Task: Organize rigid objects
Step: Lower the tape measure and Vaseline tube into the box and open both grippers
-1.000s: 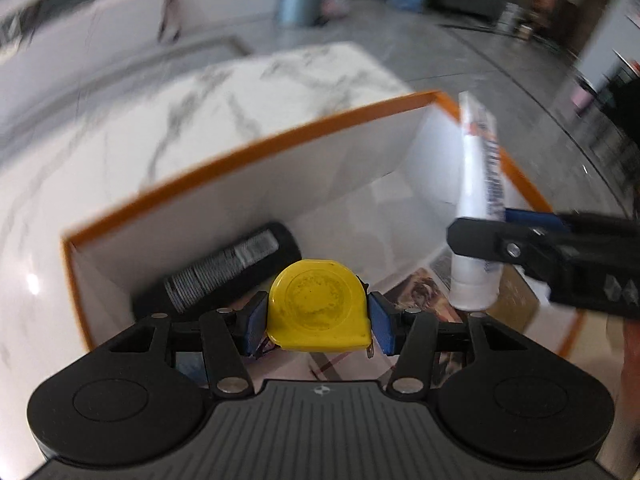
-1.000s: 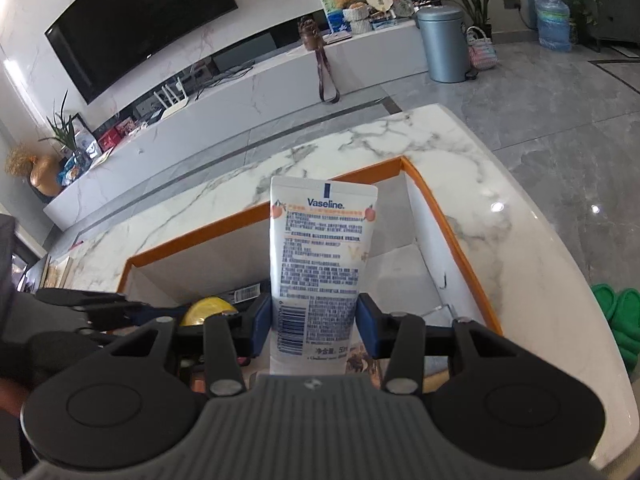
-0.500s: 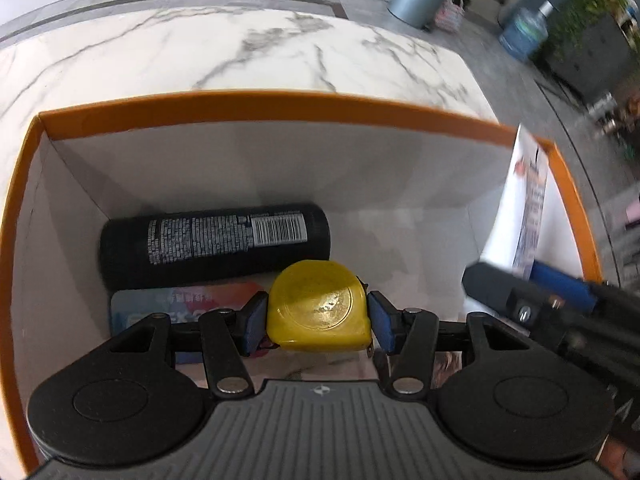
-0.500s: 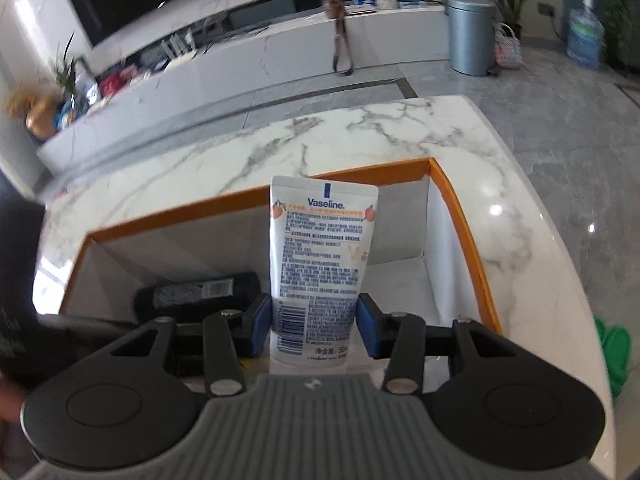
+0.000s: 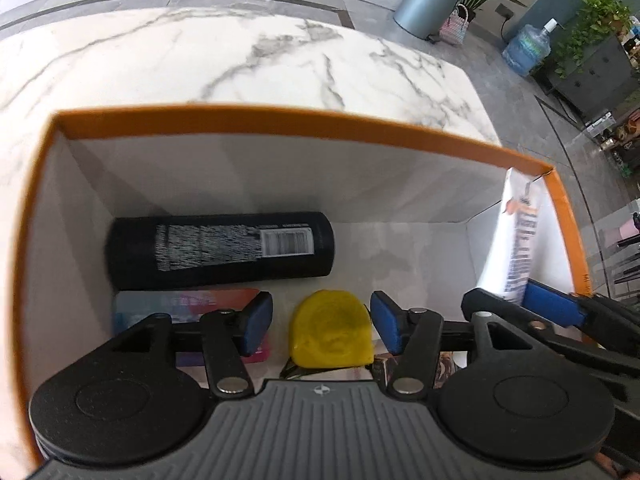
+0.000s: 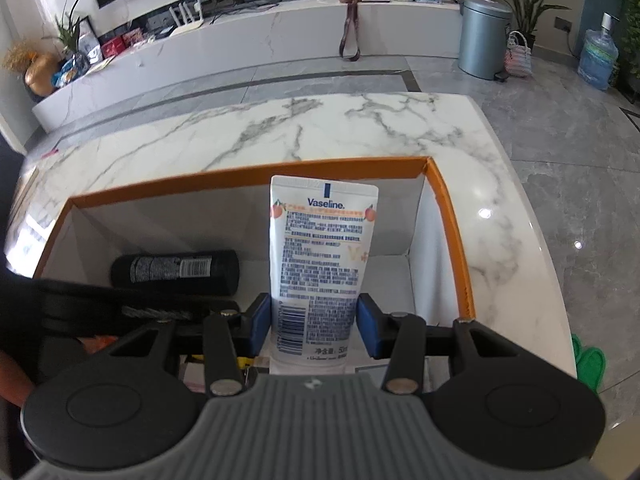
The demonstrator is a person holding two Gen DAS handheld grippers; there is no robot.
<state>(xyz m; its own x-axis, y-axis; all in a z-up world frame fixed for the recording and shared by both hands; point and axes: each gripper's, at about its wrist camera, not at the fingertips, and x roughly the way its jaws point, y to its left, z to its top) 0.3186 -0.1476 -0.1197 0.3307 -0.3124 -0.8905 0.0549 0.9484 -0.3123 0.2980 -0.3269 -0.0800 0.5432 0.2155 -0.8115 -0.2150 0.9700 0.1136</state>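
Note:
An orange-rimmed white box (image 5: 280,122) sits on the marble table. In the left wrist view my left gripper (image 5: 322,326) is open over the box, and a yellow tape measure (image 5: 330,336) lies loose between its blue pads. A black cylinder (image 5: 218,246) lies on the box floor behind it. My right gripper (image 6: 314,324) is shut on a white Vaseline tube (image 6: 320,268), held upright over the right part of the box (image 6: 448,220). The tube (image 5: 518,236) and right gripper also show at the right of the left wrist view. The black cylinder (image 6: 176,270) shows in the right wrist view too.
A colourful flat card (image 5: 188,304) lies in the box under the left finger. Printed packets (image 5: 440,368) lie on the box floor near the front. The marble table (image 6: 280,136) extends behind the box, and its right edge drops to a grey tiled floor (image 6: 560,160).
My left gripper has opened and let go of the yellow tape measure, which now rests inside the box. My right gripper with the tube has come lower over the box.

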